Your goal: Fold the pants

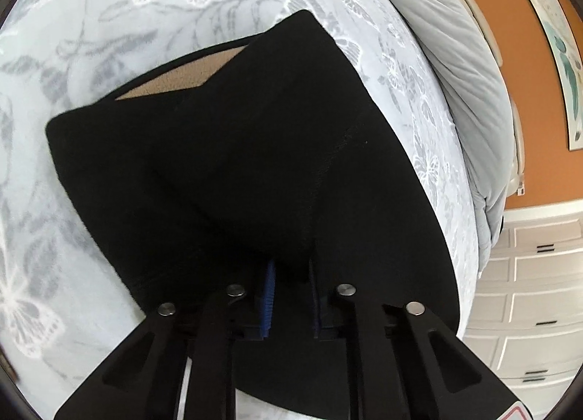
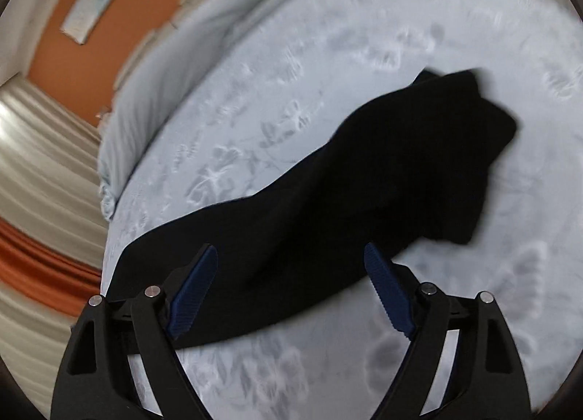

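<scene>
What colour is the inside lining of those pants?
Tan, showing at the opening of the black pants; the lining is clearest in the left wrist view.

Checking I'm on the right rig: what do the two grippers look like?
Both match: the left gripper and right gripper have matte black linkage arms with triangular cutouts, silver round pivot pins, and ribbed dark-blue finger pads. No cables or sleeves show.

Left gripper [image 1: 289, 274]: fingers drawn close together, blue pads [image 1: 269, 296] facing inward and clamped on a fold of the pants [image 1: 237, 150]; black linkage arms angle in toward the narrow gap. Right gripper [image 2: 291, 263]: fingers spread wide, blue pads [image 2: 193, 292] well apart and holding nothing; it hovers above the pants, tilted downward.
</scene>
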The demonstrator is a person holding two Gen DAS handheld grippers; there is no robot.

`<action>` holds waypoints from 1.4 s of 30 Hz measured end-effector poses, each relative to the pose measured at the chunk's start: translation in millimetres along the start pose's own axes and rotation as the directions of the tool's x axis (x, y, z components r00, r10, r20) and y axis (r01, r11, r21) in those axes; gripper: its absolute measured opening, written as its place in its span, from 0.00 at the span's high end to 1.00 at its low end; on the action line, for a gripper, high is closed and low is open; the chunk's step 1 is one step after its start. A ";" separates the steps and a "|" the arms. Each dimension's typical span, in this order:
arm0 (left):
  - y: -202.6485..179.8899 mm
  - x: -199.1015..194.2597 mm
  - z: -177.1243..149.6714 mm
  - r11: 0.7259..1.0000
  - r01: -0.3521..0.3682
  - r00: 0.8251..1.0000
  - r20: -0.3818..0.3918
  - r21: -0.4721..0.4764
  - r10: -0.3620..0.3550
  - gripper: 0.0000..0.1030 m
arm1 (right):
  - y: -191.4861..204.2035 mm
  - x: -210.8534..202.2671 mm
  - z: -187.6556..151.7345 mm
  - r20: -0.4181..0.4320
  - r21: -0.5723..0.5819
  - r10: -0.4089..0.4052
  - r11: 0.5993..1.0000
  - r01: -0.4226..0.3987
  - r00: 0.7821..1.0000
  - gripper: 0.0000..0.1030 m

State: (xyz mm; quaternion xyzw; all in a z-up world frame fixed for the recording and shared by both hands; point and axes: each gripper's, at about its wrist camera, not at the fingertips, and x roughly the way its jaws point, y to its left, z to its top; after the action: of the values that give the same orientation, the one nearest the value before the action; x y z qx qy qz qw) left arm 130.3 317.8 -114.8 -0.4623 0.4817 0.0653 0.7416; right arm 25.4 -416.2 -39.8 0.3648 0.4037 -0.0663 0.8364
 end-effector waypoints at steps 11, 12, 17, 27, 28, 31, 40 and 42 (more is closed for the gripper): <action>-17.2 -79.1 -9.8 0.978 0.093 0.988 0.106 0.189 -0.115 0.98 | 0.4 -44.5 28.9 0.227 -0.142 0.052 0.990 -0.020 0.973 0.95; -8.7 -71.5 -7.9 0.984 0.065 0.993 0.085 0.163 -0.080 0.98 | -21.5 -23.1 30.1 0.135 -0.081 -0.037 0.996 0.048 0.990 0.95; 13.5 -49.6 -6.3 0.993 0.000 1.000 -0.006 0.114 0.001 0.97 | -57.3 18.6 24.8 -0.057 -0.011 -0.148 0.989 0.147 0.987 0.91; 16.1 -49.5 -17.6 0.986 -0.112 0.994 0.018 0.125 0.111 0.96 | -61.6 5.4 38.9 0.042 0.037 -0.150 0.988 0.148 0.988 0.96; 15.6 -56.6 -19.5 0.985 -0.107 0.994 0.031 0.135 0.104 0.96 | -54.3 -8.5 40.6 0.085 0.020 -0.095 0.995 0.094 0.992 0.96; 12.5 -63.4 -20.7 0.970 -0.170 0.985 0.055 0.172 0.163 0.84 | -47.3 -29.9 40.7 0.124 -0.034 -0.132 0.990 0.138 0.983 0.88; 5.6 -124.3 -38.1 0.962 -0.261 0.933 0.276 0.083 0.230 0.62 | -50.9 -73.1 31.9 0.265 0.107 -0.318 0.948 0.300 0.910 0.81; -13.8 -134.9 -46.4 0.960 -0.249 0.917 0.350 0.130 0.190 0.44 | -20.0 -66.6 28.3 0.309 -0.017 -0.294 0.949 0.314 0.905 0.57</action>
State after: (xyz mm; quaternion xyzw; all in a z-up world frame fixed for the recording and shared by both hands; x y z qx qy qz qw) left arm 36.3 322.4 -6.8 -0.3216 0.4018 0.1841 0.8374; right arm -9.3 -461.7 8.9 0.2550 0.3248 -0.2374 0.8793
